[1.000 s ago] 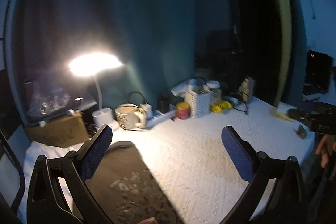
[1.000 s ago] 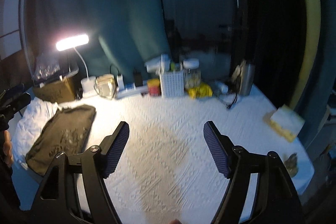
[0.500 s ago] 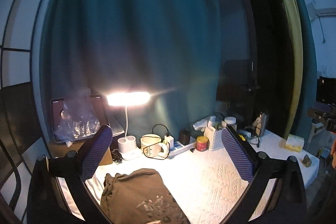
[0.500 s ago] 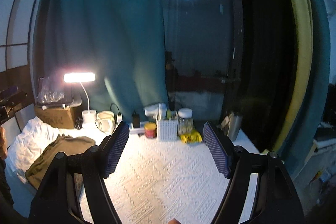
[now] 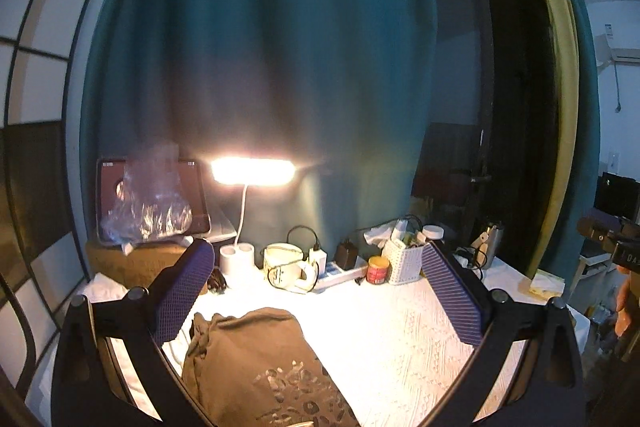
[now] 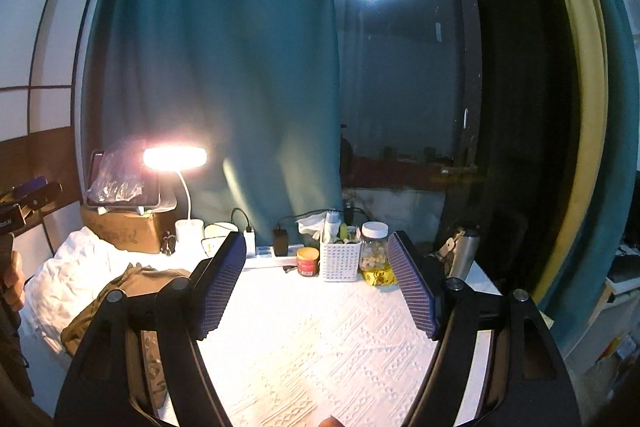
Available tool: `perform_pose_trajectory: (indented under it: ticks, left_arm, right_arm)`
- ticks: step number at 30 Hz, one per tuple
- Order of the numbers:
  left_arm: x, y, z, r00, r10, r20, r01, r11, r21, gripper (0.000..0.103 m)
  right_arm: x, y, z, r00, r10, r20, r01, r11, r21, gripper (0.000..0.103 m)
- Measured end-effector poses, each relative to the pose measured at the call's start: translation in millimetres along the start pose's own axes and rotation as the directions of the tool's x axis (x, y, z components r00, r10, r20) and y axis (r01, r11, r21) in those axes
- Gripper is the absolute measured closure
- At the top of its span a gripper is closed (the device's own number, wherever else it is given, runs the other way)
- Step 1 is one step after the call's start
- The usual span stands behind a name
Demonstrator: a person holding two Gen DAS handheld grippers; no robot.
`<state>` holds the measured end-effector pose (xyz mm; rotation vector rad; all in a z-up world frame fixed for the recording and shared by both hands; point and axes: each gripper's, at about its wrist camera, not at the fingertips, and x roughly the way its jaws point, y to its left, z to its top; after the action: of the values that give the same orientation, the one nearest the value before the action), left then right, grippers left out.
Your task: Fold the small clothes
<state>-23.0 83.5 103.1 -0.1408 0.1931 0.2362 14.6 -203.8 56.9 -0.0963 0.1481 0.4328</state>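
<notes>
A teal curtain (image 5: 260, 75) is seen hanging behind a table covered with a white textured cloth (image 6: 320, 339). An olive-brown garment (image 5: 256, 367), printed with a pale pattern, lies on the near left of the table; it appears bunched at its far edge and, seen from the right wrist, it drapes over rumpled white fabric (image 6: 68, 279) at the left end. Along the far edge, smaller items are ranged: a cardboard box (image 6: 120, 231) at far left, a lit desk lamp (image 5: 252, 171), a mug (image 5: 282, 265), a power strip (image 6: 276, 251), a white slotted basket (image 6: 340, 261), a lidded jar (image 6: 374, 247) and a small red tin (image 6: 307, 261).

Trouble is judged most likely from the clutter: a wide sweep of cloth could catch the lamp stem or the cables by the mug. The garment could also be dragged off the left end, since part of it rests on loose fabric, not on the flat cloth. Glare from the lamp may hide the far hem.

The left gripper (image 5: 316, 291) is held spread wide above the garment, nothing between its pads and nothing touched. The right gripper (image 6: 318, 287) is likewise spread wide and empty, poised over bare cloth to the right, well apart from the garment.
</notes>
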Motion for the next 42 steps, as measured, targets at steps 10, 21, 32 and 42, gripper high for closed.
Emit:
perform_pose_trajectory:
  ticks: [10, 21, 32, 42]
  left_arm:
    - [13, 1, -11, 0.999, 0.025, -0.037, -0.026, 0.999, -0.02, 0.0]
    - [17, -1, -12, 0.998, 0.042, -0.047, -0.043, 0.999, -0.016, 0.0]
    - [18, 4, -15, 0.998, 0.045, -0.048, -0.047, 0.998, -0.034, 0.0]
    - [19, 2, -16, 0.998, 0.042, -0.045, -0.043, 0.999, -0.021, 0.0]
  right_arm:
    - [19, -6, -15, 0.998, 0.001, -0.056, 0.0, 1.0, 0.027, 0.027]
    - [21, -12, -20, 0.998, -0.007, -0.063, 0.009, 0.999, 0.041, 0.027]
    - [24, -10, -22, 0.997, 0.005, -0.073, -0.002, 0.999, 0.044, 0.027]
    - [26, -10, -24, 0.997, 0.01, -0.081, -0.007, 0.999, 0.042, 0.027]
